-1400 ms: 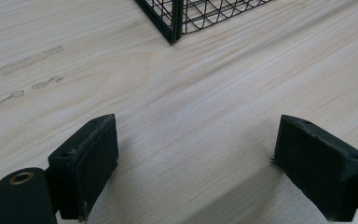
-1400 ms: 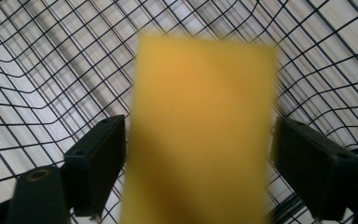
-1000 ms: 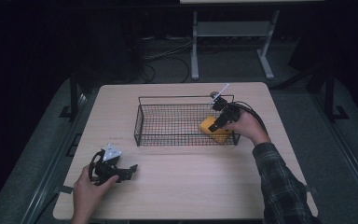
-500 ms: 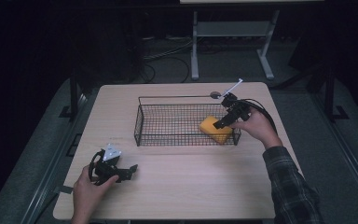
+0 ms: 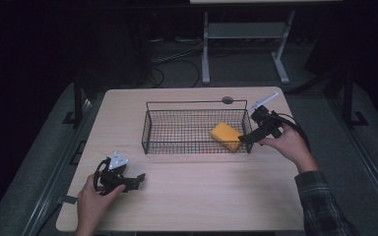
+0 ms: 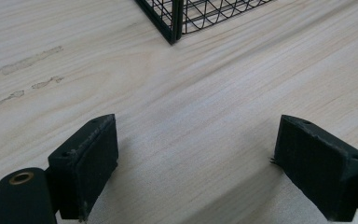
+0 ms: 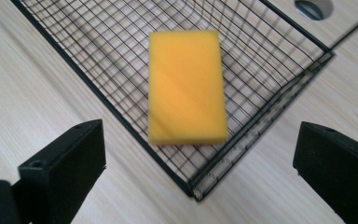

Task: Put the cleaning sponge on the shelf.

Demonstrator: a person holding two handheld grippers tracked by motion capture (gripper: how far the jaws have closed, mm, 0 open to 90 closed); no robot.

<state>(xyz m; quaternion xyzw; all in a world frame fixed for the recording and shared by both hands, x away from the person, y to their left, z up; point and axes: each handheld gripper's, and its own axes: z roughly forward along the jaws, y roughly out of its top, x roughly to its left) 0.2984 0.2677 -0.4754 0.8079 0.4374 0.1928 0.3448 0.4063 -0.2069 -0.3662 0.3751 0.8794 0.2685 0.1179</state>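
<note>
Basket (image 5: 197,104): a black wire basket on the light wooden table (image 5: 202,196), standing toward the far half of the tabletop; the landmark for the lines below.
Sponge (image 5: 226,136): a yellow block lying flat on the basket's mesh floor, in the corner nearest the person's right hand. In the right gripper view the sponge (image 7: 186,86) lies just inside the near corner of the basket (image 7: 279,98), a little blurred.
Right gripper (image 5: 245,139): held just outside the basket's right end wall, its tips at that wall beside the sponge. Its jaws have just been opening and now stand wide apart; nothing is between them, and the sponge lies free beyond them.
Right hand (image 5: 288,146): to the right of the basket, wrapped around the gripper's body, with a plaid sleeve behind it.
Left gripper (image 5: 139,179): resting on the table well in front of the basket's left near corner. Its jaws are spread wide over bare wood, with the basket (image 6: 177,18) corner ahead of them.
Left hand (image 5: 92,200): in front of the basket, near the table's front edge.
Round hole (image 5: 227,100): in the tabletop just behind the basket's far rim.
</note>
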